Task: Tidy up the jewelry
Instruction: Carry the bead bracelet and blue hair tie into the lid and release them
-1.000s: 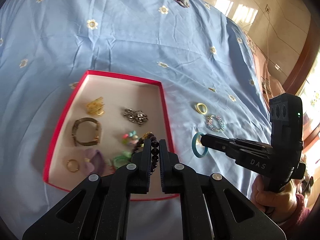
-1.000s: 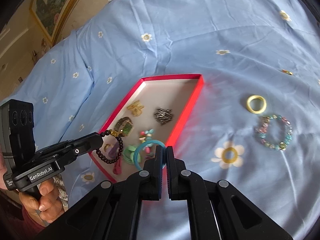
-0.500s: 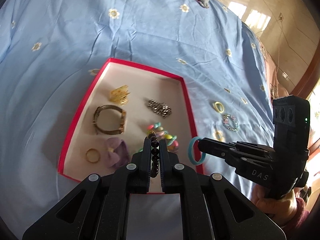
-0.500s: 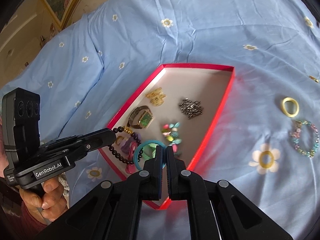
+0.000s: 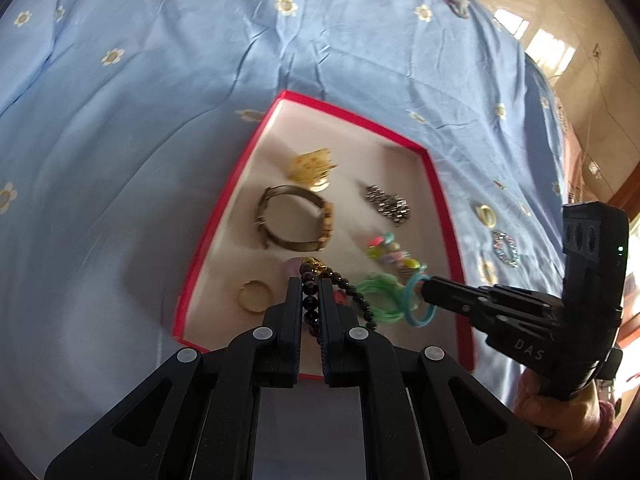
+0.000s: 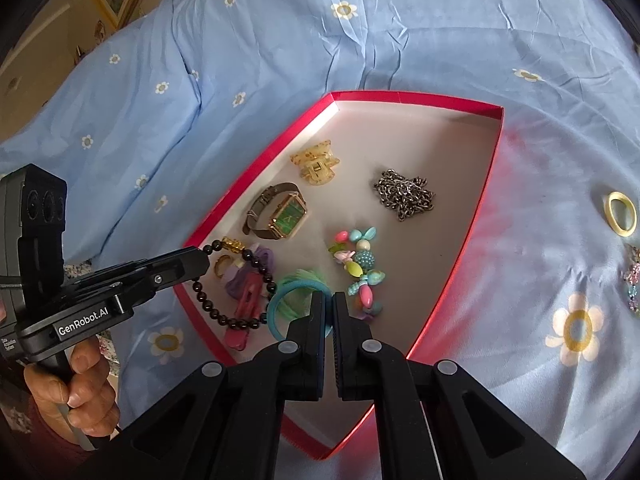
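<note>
**Two Bracelets Arrive Over the Red Box**

You hold both pieces above the near end of the red box now. Your left gripper has its jaws clamped on the dark bead bracelet, whose loop hangs down over the purple and pink pieces in the near corner. Your right gripper has its jaws clamped on the teal ring bracelet, which hangs beside the green hair tie. A second ago the teal ring was still over the bed, just outside the box's right wall, and the beads only reached the near rim; both have since crossed inside and come lower. That reads as the carry all but done, with the release the step left for each piece.

Beyond the jaws, the box already holds a gold ring, the watch, a multicoloured bead strand, a chain and an amber hair claw. Farther right, on the bed, a yellow ring and a pastel bead bracelet still wait outside.

Whether either bracelet touches the box floor cannot be told. The left view is blurred, the pastel bracelet is cut off at the right view's edge, and the near purple and pink pieces lie partly covered.
</note>
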Available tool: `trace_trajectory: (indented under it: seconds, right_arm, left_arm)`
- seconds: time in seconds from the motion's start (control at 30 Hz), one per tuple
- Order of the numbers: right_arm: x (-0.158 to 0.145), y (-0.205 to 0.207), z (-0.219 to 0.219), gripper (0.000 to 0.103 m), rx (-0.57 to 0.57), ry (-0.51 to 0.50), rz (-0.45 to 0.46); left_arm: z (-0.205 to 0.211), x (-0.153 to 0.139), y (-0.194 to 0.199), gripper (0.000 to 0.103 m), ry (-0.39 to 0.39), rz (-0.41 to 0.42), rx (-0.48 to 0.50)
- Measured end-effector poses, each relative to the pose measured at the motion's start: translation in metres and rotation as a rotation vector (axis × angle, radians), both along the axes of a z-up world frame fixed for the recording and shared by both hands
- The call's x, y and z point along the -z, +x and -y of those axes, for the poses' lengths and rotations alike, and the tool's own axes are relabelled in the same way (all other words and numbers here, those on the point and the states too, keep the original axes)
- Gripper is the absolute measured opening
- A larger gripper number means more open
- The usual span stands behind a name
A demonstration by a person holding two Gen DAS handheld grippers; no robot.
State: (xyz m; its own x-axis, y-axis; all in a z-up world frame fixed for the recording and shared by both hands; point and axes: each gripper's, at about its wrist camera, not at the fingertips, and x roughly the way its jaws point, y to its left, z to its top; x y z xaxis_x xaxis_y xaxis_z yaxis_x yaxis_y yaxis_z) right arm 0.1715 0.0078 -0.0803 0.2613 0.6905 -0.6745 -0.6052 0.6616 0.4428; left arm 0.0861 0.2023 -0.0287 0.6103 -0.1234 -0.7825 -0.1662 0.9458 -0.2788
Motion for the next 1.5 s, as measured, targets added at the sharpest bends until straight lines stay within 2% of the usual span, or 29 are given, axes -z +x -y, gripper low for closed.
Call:
trace_trajectory:
  seconds: [0.43,0.93,1.1,1.17,1.23,1.4,1.5]
  right_arm:
    - [0.01,0.003,-0.014,0.003,-0.014,-0.057,0.012]
    - [0.008,0.002,-0.014,0.009,-0.013,-0.044,0.0]
    - [0.006,0.001,-0.011,0.016,-0.007,-0.033,-0.002]
    - [0.004,0.001,-0.009,0.026,-0.003,-0.024,-0.001]
    - [0.002,0.001,-0.007,0.03,0.0,-0.015,0.001]
    - [-0.002,-0.001,-0.003,0.03,0.006,-0.005,0.009]
    - [-0.006,-0.004,0.003,0.03,0.016,0.009,0.015]
  left_arm:
    - [-0.006,0.018,0.006,0.006,0.027,-0.052,-0.018]
    - [-0.009,0.018,0.006,0.007,0.028,-0.064,-0.029]
    - [-0.009,0.017,0.006,0.01,0.031,-0.062,-0.031]
    - [-0.008,0.016,0.005,0.013,0.034,-0.06,-0.031]
    - [-0.007,0.014,0.005,0.016,0.039,-0.057,-0.032]
    - [-0.003,0.008,0.002,0.019,0.055,-0.051,-0.028]
    - [0.0,0.005,-0.001,0.025,0.063,-0.042,-0.03]
